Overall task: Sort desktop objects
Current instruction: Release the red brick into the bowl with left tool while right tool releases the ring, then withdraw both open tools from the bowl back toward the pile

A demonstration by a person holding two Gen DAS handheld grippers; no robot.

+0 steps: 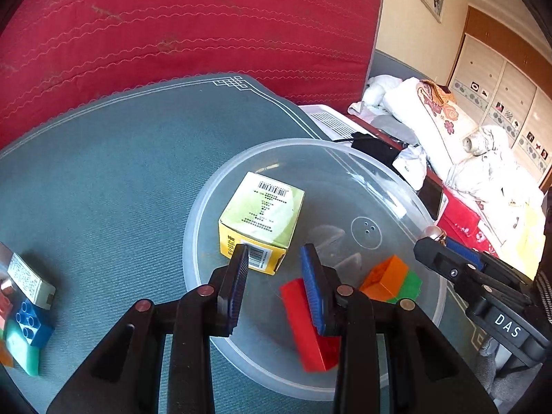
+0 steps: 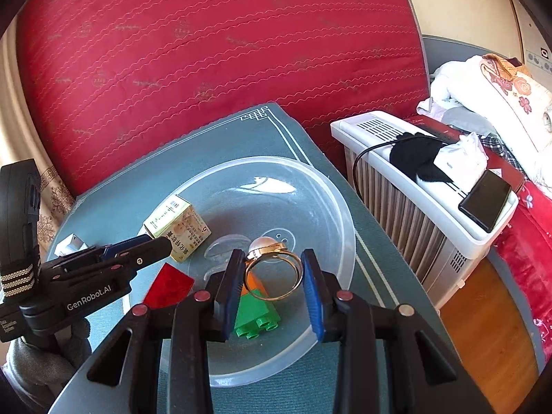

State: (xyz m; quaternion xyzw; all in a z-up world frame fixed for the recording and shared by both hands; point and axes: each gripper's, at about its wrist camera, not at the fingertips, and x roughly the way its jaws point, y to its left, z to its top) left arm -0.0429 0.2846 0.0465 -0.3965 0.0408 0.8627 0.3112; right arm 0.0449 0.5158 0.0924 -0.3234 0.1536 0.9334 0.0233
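Observation:
A clear plastic dish lies on the teal mat. In it are a yellow-green carton, a red brick and an orange brick on a green one. My left gripper hovers over the dish just short of the carton, jaws a narrow gap apart with nothing between them. My right gripper is shut on a gold ring with a pearl above the orange and green bricks.
At the mat's left edge lie a small white box, a blue brick and a pale green piece. A red quilt rises behind. To the right stands a white heater bearing a phone.

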